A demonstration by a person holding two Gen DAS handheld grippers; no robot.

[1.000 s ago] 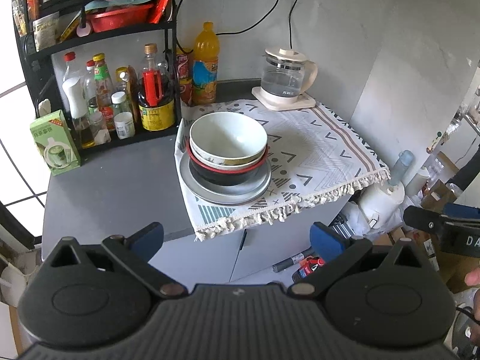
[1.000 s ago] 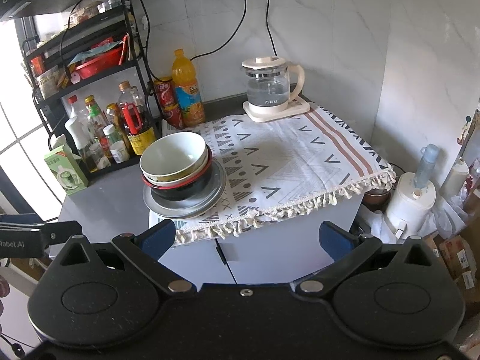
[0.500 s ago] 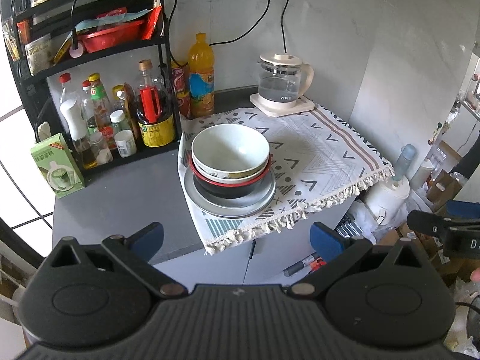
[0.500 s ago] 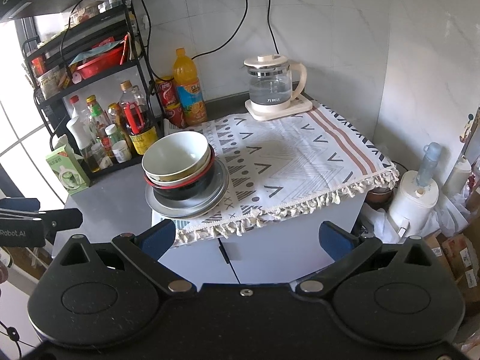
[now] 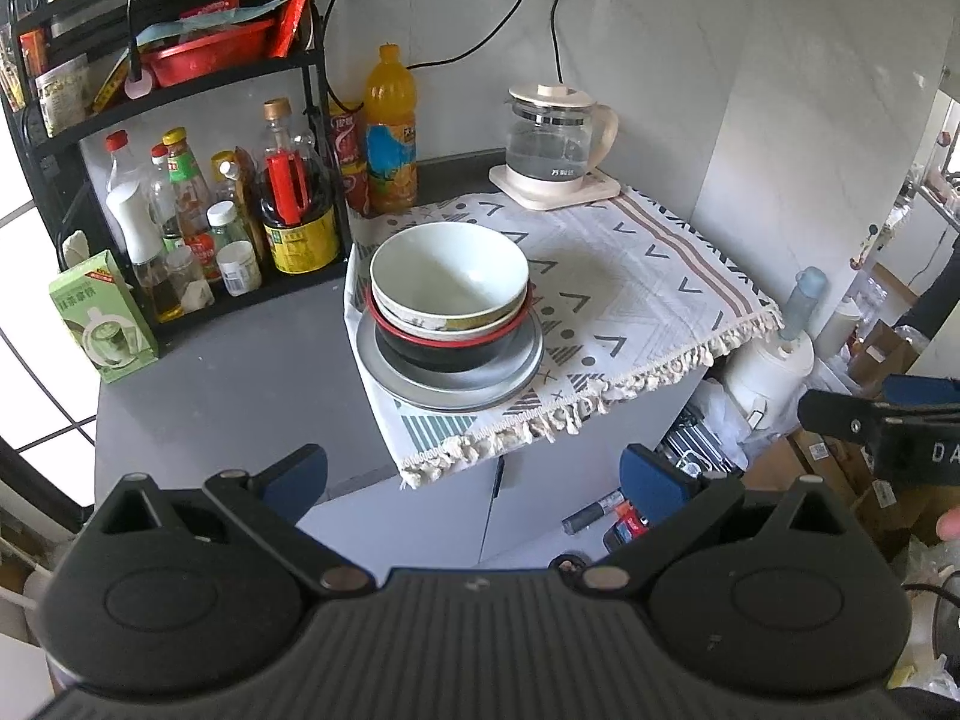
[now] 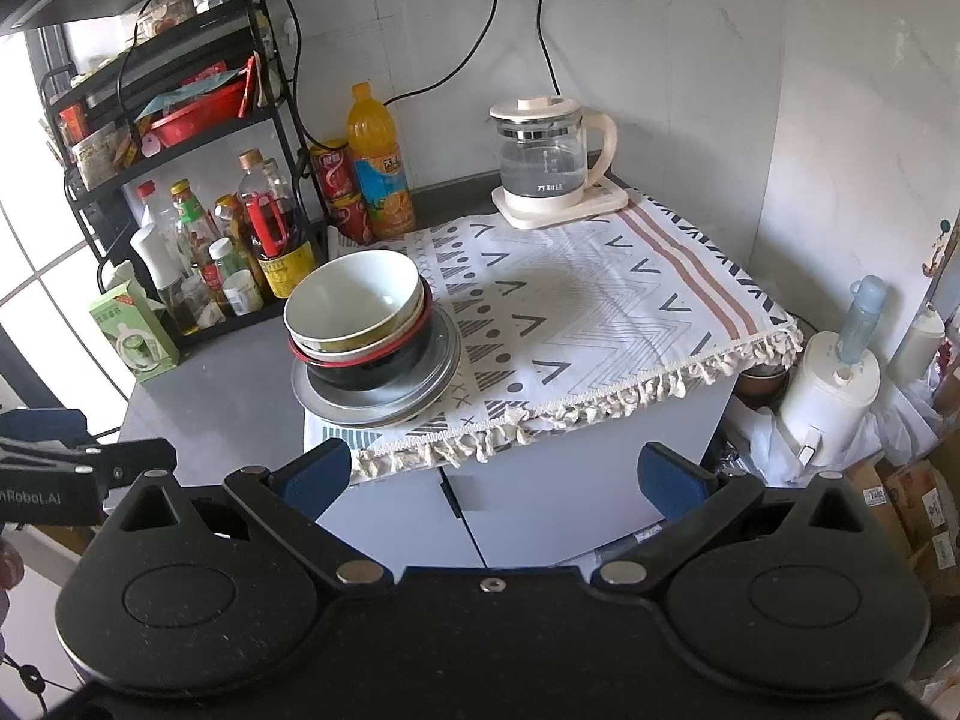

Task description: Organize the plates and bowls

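Left wrist view is showing both grippers, left gripper (image 5: 474, 471) and right gripper (image 6: 492, 477), gaping empty before stacked bowls (image 5: 449, 294) on a plate (image 5: 528, 360), likely rigid, slick, breakable, best pinched at the top rim.

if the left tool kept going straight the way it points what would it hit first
Most likely the stack of dishes: the left tool is open and aimed at the white bowl on top, with the grey plate underneath. Depth is unclear; nothing nearer seems to block it.

Home kitchen: grey worktop (image 6: 228, 384) ahead with sauce bottles (image 6: 264, 228) on a rack (image 6: 180, 150), glass kettle (image 6: 546, 162), stacked bowls (image 6: 360, 324), tiled wall (image 6: 690, 90).
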